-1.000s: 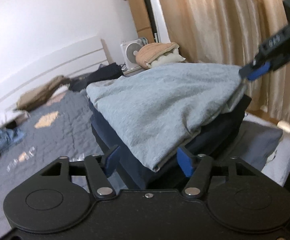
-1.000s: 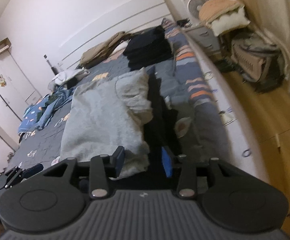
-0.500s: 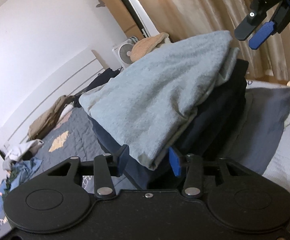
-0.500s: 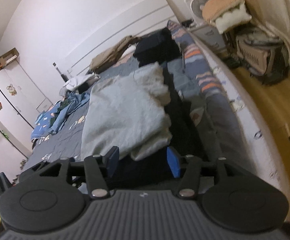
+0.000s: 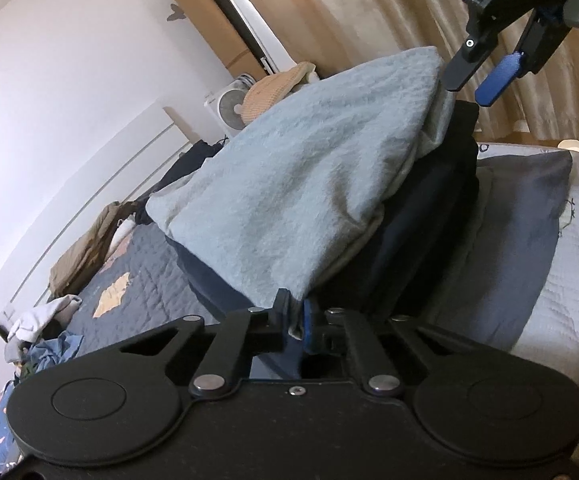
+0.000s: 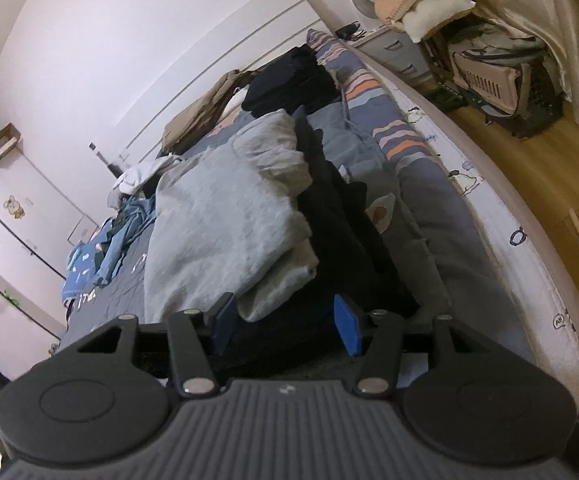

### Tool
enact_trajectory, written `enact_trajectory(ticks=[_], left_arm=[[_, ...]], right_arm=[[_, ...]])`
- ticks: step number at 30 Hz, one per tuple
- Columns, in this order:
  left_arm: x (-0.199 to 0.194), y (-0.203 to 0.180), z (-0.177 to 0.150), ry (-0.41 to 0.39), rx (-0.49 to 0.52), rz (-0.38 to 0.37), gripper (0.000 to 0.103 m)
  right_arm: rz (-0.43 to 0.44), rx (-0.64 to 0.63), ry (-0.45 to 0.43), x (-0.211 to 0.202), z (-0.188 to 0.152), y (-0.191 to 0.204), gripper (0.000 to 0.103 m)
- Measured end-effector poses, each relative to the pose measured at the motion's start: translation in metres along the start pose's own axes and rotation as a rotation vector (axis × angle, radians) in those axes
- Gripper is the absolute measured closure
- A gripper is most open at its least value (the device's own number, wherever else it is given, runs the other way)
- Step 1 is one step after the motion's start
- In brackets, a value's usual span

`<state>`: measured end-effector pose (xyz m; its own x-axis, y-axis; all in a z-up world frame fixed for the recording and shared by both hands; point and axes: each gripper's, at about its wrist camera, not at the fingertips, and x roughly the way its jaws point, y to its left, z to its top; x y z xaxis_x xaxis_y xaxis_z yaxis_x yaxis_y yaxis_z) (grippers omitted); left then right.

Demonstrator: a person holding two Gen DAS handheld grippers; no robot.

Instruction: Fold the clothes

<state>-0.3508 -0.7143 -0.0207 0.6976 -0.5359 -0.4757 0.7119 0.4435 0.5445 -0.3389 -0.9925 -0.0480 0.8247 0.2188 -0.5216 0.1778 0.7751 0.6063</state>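
As left gripper [image 5: 295, 314] finishes closing, clamping near corner of grey garment [image 5: 309, 184] at six o'clock atop dark clothes pile [image 5: 421, 248], right gripper [image 6: 285, 320] is gaping, straddling far corner; garment likely lifting next.

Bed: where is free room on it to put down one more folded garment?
On the bed, bare quilt shows between the dark stack under the grey sweatshirt and the bed's near edge, and between that sweatshirt and the black pile. It is crowded by the blue clothes and the tan garment.
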Motion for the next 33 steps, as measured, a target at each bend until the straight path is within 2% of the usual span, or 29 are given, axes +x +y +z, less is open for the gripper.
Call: enact_trajectory(ticks=[8, 10, 14, 21, 26, 28, 30, 32, 33], left_arm=[[-0.006, 0.003, -0.004, -0.009, 0.024, 0.001, 0.098], [-0.006, 0.003, -0.006, -0.009, 0.043, 0.006, 0.098], [-0.009, 0.015, -0.005, -0.012, 0.017, 0.009, 0.098], [-0.005, 0.012, -0.002, -0.008, 0.019, -0.011, 0.098], [-0.003, 0.012, -0.005, -0.007, 0.016, -0.012, 0.098], [-0.003, 0.013, -0.005, -0.007, 0.019, -0.012, 0.098], [-0.004, 0.014, -0.005, -0.008, 0.019, -0.013, 0.098], [-0.006, 0.015, -0.006, -0.005, 0.009, -0.022, 0.098], [-0.006, 0.015, -0.006, -0.004, 0.004, -0.026, 0.098]], right_arm=[[0.055, 0.095, -0.018, 0.009, -0.001, -0.007, 0.049], [0.054, 0.103, -0.038, 0.009, -0.001, -0.007, 0.049], [0.025, 0.113, -0.082, 0.005, 0.001, -0.014, 0.049], [0.140, 0.263, -0.053, 0.009, -0.002, -0.026, 0.049], [0.159, 0.342, -0.054, 0.012, -0.008, -0.026, 0.049], [0.136, 0.354, -0.059, 0.017, -0.006, -0.025, 0.049], [0.098, 0.346, -0.094, 0.019, -0.005, -0.024, 0.055], [0.078, 0.341, -0.115, 0.019, -0.004, -0.023, 0.087], [0.074, 0.338, -0.122, 0.019, -0.004, -0.024, 0.090]])
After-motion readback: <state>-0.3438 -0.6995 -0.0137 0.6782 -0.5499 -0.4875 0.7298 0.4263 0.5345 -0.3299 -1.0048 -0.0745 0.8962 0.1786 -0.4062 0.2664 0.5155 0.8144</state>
